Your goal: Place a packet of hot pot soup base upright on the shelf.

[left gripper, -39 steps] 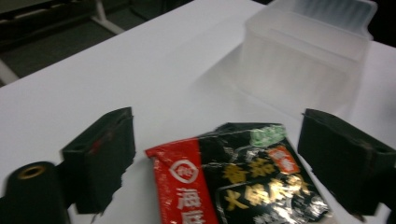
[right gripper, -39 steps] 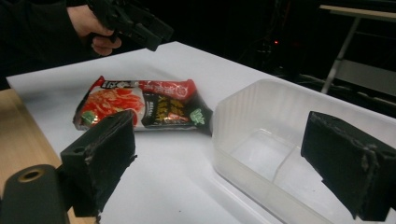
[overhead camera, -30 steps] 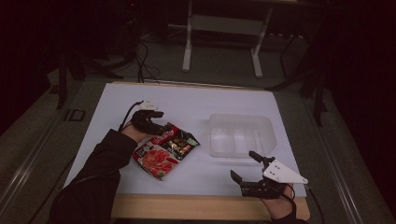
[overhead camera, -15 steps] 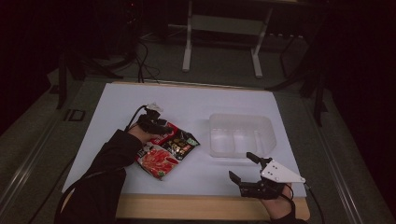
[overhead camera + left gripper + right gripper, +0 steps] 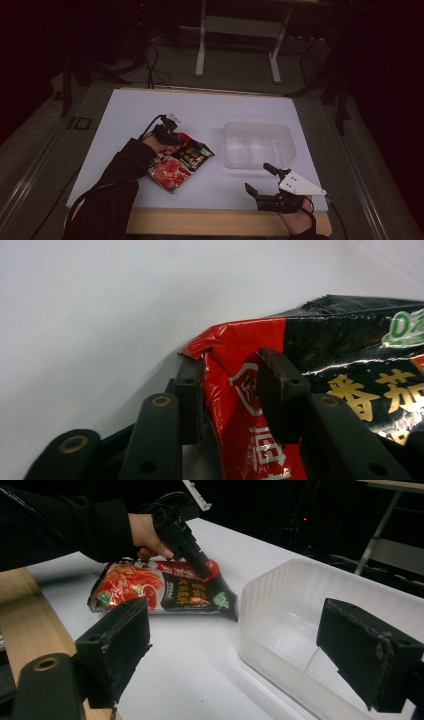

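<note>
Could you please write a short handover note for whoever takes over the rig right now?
Left tool: jaws set either side of the red top edge of the snack packet, not yet clamped.
Right tool: open, holding nothing, at the table's near edge beside the clear plastic tub.
The packet lies flat on the white table, left of the tub. The tub holds nothing.
Done: left tool positioned on the packet.
Left, probably: close, lift the packet and place it in the tub.
</note>
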`<state>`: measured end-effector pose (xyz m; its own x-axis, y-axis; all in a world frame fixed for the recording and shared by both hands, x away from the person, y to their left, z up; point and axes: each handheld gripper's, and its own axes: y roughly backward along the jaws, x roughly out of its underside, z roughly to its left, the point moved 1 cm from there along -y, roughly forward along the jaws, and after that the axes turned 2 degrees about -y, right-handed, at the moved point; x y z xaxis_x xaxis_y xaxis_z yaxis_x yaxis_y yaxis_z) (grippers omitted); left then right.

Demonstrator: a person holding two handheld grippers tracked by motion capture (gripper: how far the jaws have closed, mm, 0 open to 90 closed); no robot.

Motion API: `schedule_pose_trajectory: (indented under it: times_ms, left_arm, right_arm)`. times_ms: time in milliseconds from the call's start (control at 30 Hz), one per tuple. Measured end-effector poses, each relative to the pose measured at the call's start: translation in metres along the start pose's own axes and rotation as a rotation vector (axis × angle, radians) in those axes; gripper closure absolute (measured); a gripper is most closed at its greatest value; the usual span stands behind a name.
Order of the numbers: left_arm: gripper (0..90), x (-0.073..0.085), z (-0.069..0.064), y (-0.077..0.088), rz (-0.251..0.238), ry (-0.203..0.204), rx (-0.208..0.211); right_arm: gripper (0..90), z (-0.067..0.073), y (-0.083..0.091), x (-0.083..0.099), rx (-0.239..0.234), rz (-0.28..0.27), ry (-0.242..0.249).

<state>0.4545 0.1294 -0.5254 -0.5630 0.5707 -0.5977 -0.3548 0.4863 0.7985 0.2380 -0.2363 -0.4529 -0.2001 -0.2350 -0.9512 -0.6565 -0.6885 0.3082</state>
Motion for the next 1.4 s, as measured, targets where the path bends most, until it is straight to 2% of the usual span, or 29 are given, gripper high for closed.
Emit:
schedule_pose_trajectory:
  times_ms: [67,200,300,433,500,733,767,1000,1133,1267,1400]
  left_arm:
    - [79.1,-0.002,-0.004,0.0,0.014,-0.01,-0.006]
    - [85.2,-0.002,-0.008,0.001,0.007,-0.002,-0.03]
    - [86.3,-0.001,-0.01,0.003,-0.009,-0.014,-0.038]
    - [87.2,-0.004,-0.012,0.011,-0.058,-0.01,-0.009]
    - [87.3,-0.005,-0.014,0.016,-0.076,-0.026,-0.005]
    - [87.8,-0.006,-0.016,0.035,-0.156,-0.014,0.028]
    - [87.8,-0.006,-0.015,0.039,-0.169,-0.003,0.042]
    - [88.2,-0.006,-0.024,0.059,-0.228,-0.024,0.043]
    - [88.2,-0.006,-0.029,0.071,-0.262,-0.041,0.063]
    - [88.3,-0.004,-0.034,0.083,-0.297,-0.048,0.065]
    - [88.2,-0.001,-0.041,0.094,-0.311,-0.064,0.071]
  right_arm:
    - [13.7,0.0,0.0,0.0,0.002,0.001,-0.001]
    - [14.0,-0.001,0.0,0.0,0.004,0.005,-0.008]
    - [14.0,-0.002,0.0,0.0,0.004,0.004,-0.016]
    - [14.0,-0.003,0.001,0.0,0.006,-0.001,-0.032]
    - [14.3,-0.004,0.001,0.0,0.009,-0.006,-0.032]
    - [15.4,-0.004,0.004,-0.002,0.008,-0.017,-0.039]
    - [15.4,-0.004,0.004,-0.002,0.009,-0.019,-0.039]
    - [15.4,-0.003,0.005,-0.004,0.006,-0.03,-0.041]
    - [15.9,-0.002,0.006,-0.005,0.008,-0.032,-0.041]
    - [16.0,-0.001,0.005,-0.006,0.006,-0.037,-0.037]
    - [18.6,-0.001,0.006,-0.007,0.005,-0.041,-0.032]
